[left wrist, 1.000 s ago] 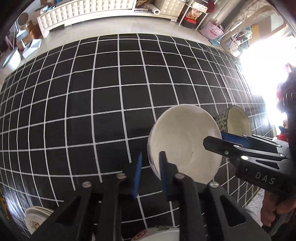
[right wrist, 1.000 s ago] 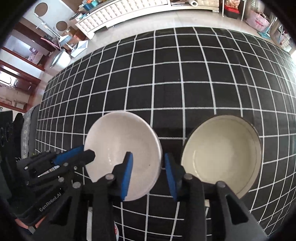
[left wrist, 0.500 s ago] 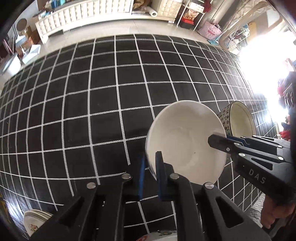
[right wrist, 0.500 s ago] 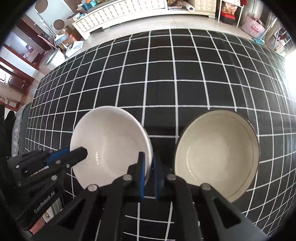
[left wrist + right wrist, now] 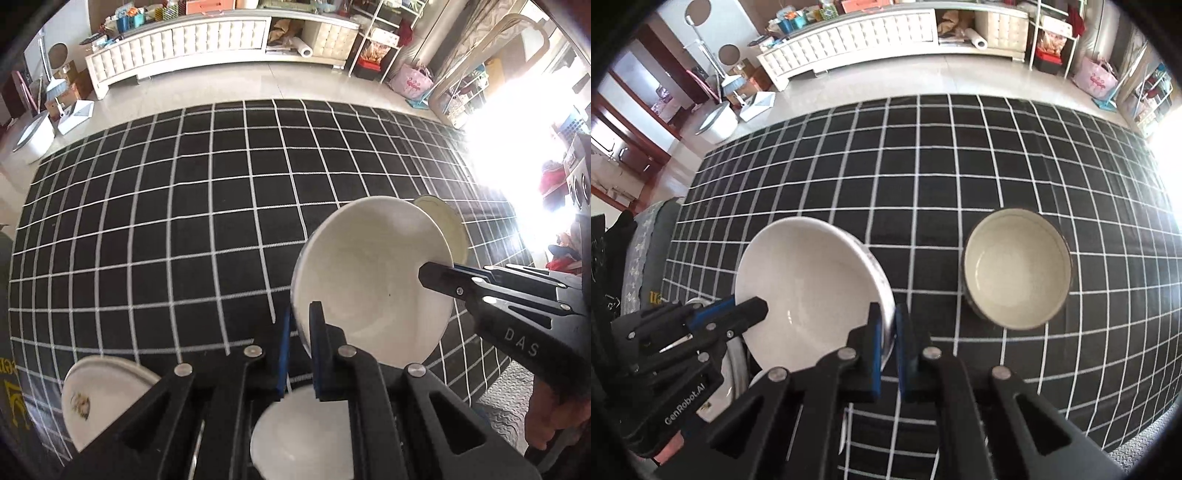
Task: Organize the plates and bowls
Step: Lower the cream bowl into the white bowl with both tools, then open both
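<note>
A plain white bowl (image 5: 369, 273) is held above the checked tablecloth by both grippers. My left gripper (image 5: 299, 332) is shut on its left rim. My right gripper (image 5: 888, 332) is shut on its right rim; the bowl also shows in the right wrist view (image 5: 809, 288). The right gripper shows in the left wrist view (image 5: 439, 275), the left gripper in the right wrist view (image 5: 753, 312). A cream bowl with a dark patterned outside (image 5: 1017, 273) sits on the cloth to the right, partly hidden behind the white bowl in the left wrist view (image 5: 452, 229).
A plate with a flower print (image 5: 99, 398) lies at the near left of the table. Another white dish (image 5: 306, 435) sits under the left gripper. The black tablecloth with white grid (image 5: 184, 221) stretches far ahead. A white cabinet (image 5: 184, 40) stands beyond the table.
Both grippers closed on the white bowl's rims, then lifted it off the cloth and toward the near edge. The patterned bowl stayed put.
</note>
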{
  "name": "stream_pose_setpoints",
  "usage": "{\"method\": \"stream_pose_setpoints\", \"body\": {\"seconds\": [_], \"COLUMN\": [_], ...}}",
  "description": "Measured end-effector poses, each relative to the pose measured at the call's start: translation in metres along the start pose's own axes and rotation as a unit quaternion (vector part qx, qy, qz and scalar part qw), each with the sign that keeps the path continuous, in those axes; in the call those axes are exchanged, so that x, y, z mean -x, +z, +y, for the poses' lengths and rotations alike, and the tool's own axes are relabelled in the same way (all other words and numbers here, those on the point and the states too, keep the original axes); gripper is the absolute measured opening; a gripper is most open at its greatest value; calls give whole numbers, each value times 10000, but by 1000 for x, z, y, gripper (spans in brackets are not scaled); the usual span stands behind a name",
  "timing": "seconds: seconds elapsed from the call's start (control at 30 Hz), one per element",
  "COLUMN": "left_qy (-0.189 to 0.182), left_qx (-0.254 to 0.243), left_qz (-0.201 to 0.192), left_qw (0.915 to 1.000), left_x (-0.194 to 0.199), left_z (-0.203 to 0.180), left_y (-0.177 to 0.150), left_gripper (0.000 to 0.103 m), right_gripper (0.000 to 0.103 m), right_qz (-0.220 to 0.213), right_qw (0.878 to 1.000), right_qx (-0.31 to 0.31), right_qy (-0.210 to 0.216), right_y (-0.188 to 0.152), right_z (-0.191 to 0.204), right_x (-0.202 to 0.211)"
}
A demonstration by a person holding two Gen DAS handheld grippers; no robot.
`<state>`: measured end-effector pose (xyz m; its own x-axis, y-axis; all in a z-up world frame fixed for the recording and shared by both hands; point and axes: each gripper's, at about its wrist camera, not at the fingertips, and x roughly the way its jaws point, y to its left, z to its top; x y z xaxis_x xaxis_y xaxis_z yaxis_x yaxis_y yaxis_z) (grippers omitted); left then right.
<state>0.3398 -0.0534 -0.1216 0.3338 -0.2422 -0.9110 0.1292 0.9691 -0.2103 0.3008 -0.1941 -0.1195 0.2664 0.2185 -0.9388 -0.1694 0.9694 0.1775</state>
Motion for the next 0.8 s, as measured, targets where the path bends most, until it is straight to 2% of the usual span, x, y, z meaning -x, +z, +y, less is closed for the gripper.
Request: {"method": "stream_pose_setpoints", "body": {"seconds": [0.17, 0.37, 0.6, 0.8], "left_qy": [42, -21, 61, 72], "left_qx": [9, 89, 28, 98], "left_qz": [-139, -314, -308, -160], "left_qw": [9999, 9995, 9995, 9998], "left_x": [33, 61, 68, 63], "left_z": [-3, 5, 12, 17], "left_y": [-18, -44, -69, -103], "left_gripper": [8, 8, 8, 8], "right_gripper": [10, 10, 10, 10], "right_qz": [-137, -63, 107, 235], "right_qw": [9999, 9999, 9999, 9997], "right_qx": [71, 115, 24, 45], "right_qy": [5, -26, 16, 2], "right_y": [-16, -31, -52, -70], "right_z": [17, 39, 58, 63], "right_x": [23, 25, 14, 11]}}
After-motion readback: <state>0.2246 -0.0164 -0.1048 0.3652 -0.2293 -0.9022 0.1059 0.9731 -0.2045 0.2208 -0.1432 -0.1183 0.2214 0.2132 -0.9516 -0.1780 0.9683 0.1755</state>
